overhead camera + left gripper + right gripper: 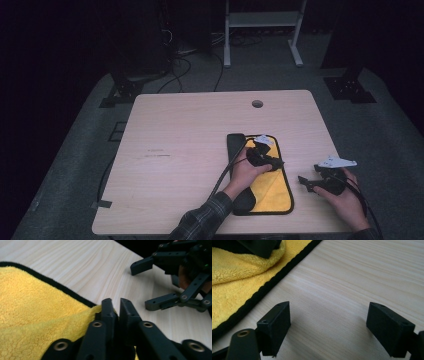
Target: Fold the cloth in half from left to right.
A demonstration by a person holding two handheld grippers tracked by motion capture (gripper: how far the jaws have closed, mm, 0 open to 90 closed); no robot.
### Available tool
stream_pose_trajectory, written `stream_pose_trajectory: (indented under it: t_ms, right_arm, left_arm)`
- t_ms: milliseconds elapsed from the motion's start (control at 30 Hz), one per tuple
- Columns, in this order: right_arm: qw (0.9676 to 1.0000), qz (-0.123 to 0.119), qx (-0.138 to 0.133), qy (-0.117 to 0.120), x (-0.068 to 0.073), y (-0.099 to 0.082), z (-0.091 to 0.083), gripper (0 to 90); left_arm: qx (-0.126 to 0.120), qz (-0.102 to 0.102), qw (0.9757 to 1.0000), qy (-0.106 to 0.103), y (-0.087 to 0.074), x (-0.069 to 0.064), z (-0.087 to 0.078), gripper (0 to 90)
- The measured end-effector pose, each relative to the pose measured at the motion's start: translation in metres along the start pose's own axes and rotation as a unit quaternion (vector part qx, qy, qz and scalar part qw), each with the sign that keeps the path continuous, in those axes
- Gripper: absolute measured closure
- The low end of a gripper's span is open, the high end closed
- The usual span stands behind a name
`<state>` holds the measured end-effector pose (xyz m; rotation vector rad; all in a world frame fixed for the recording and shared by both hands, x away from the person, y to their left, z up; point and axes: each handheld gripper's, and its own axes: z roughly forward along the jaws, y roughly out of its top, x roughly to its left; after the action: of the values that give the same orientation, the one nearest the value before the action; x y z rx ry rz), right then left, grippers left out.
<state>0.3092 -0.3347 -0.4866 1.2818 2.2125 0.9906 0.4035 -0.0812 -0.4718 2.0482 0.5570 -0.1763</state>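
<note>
Cloth [37, 315], yellow with a black border, is pinched at a folded-up edge by the left claw [115, 305], whose jaws are seen almost together in the left gripper view with only a narrow gap and a lip of yellow pile caught between them. Beneath and behind that claw the rest of the cloth is spread flat on the worktop [82, 267], its black hem running just beside the jaw tips. In the high view the left claw [272, 162] is held over the right-hand half of the cloth [272, 192], near its outer border, and a dark strip [235, 145] is seen lying along the cloth's far side from that claw. Well clear of the cloth, the right claw [328, 325] is held wide apart over bare wood, nothing between its jaws, with the black hem [265, 287] off to its left. From the left gripper view the right claw [162, 285] is picked out just ahead, spread open and close to the worktop.
</note>
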Motion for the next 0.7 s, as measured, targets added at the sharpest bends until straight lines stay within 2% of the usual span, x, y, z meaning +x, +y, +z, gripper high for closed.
stream_pose_trajectory:
  t_ms: [100, 167, 300, 467, 700]
  right_arm:
    - [1.0, 0.0, 0.0, 0.0, 0.0, 0.0, 0.0, 18.3]
    - [1.0, -0.001, 0.0, 0.0, 0.0, 0.0, 0.0, 18.3]
    - [1.0, -0.001, 0.0, 0.0, 0.0, 0.0, 0.0, 18.3]
    - [1.0, 0.0, 0.0, 0.0, 0.0, 0.0, 0.0, 18.2]
    - [1.0, 0.0, 0.0, 0.0, 0.0, 0.0, 0.0, 18.2]
  left_arm:
    - [-0.012, 0.013, 0.9998, 0.006, 0.006, -0.004, -0.016, 67.6]
    - [-0.02, 0.018, 0.9996, 0.012, 0.01, -0.005, -0.034, 63.0]
    - [-0.031, 0.027, 0.9986, 0.034, 0.01, -0.006, -0.065, 57.3]
    - [-0.026, 0.021, 0.9967, 0.074, -0.007, 0.001, -0.097, 52.6]
    - [-0.011, 0.008, 0.9934, 0.113, -0.038, 0.011, -0.119, 48.3]
